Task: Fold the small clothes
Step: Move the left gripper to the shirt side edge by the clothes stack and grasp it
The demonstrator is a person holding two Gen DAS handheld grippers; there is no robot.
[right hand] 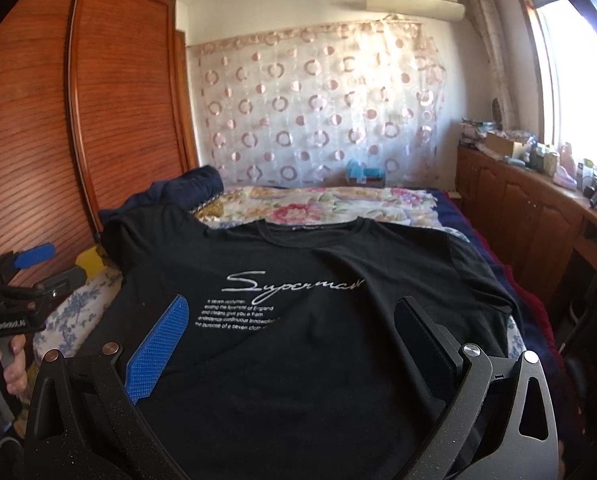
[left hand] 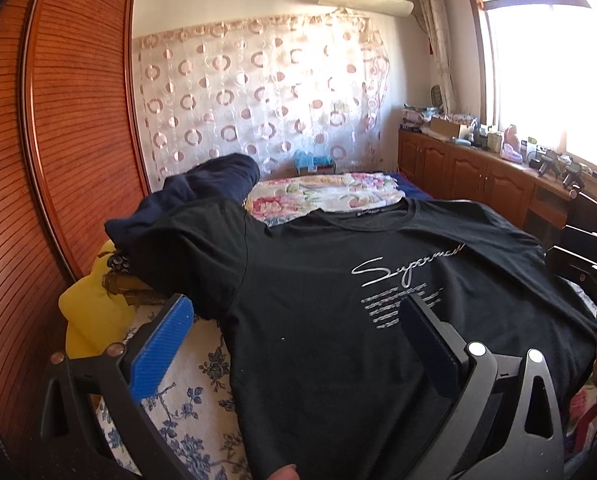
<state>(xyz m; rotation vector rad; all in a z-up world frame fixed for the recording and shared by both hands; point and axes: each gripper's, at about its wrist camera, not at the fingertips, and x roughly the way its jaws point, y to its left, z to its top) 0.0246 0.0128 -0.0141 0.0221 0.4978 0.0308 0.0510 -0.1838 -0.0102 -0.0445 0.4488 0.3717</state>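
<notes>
Left gripper (left hand: 298, 320): fingers spread wide, holding nothing. Its blue-padded left finger (left hand: 160, 350) sits beside the sleeve edge of the black shirt (left hand: 338, 300); the right finger (left hand: 430, 344) stands over the shirt body, below the printed text. Contact with the cloth cannot be confirmed.

The shirt lies flat, front up, on the bed (left hand: 186, 420), collar at the far side from the fingertips. Its left sleeve drapes over a dark bundle (left hand: 202, 188). The hem is cut off at the frame bottom.

Right gripper (right hand: 290, 328): fingers equally wide apart, empty, both over the shirt body. The small print between them is blurred. A hand (right hand: 6, 364) grips the left tool's handle at the left edge.
</notes>
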